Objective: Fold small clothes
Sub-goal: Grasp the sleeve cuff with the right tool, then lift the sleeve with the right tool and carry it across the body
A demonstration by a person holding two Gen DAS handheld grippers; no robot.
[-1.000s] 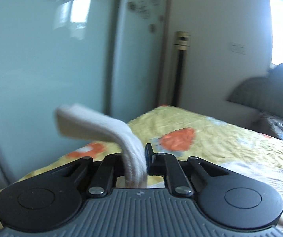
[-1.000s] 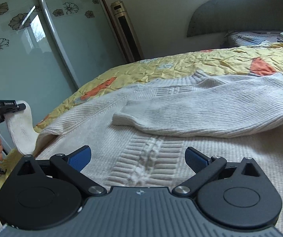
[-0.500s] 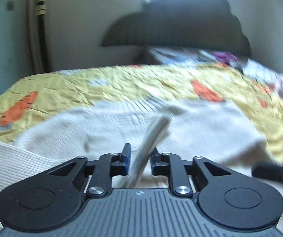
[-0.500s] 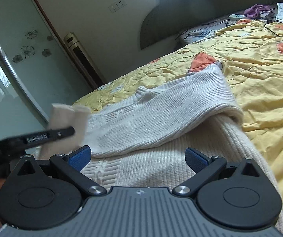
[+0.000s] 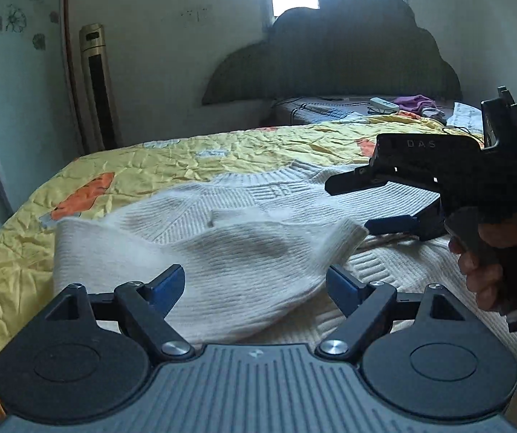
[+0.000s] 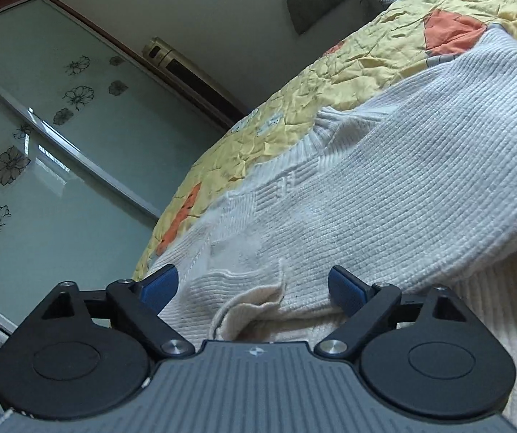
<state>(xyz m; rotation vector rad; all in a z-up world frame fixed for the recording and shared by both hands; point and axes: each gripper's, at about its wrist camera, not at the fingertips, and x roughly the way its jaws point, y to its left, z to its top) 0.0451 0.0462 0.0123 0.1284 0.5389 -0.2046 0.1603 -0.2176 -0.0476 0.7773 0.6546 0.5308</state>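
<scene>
While my left tool [image 5: 255, 283] is opening over the sleeve [image 5: 222, 252] and my right tool [image 6: 253, 285] is closing empty, the white sweater [image 6: 385, 187] lies on the bed [image 5: 186, 158]; the loose sleeve may slump, spoiling the fold.

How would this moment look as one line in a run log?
step: sleeve folding | left gripper: opening, sleeve released | right gripper: closing, nothing pinched yet | sweater: on bedspread

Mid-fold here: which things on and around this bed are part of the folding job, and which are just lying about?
Part of the job:
cream knit sweater
left gripper, jaws opening, sleeve released
right gripper, jaws closing over sweater cloth

Lying about:
yellow quilt
white remote
purple cloth
tower fan
headboard
</scene>
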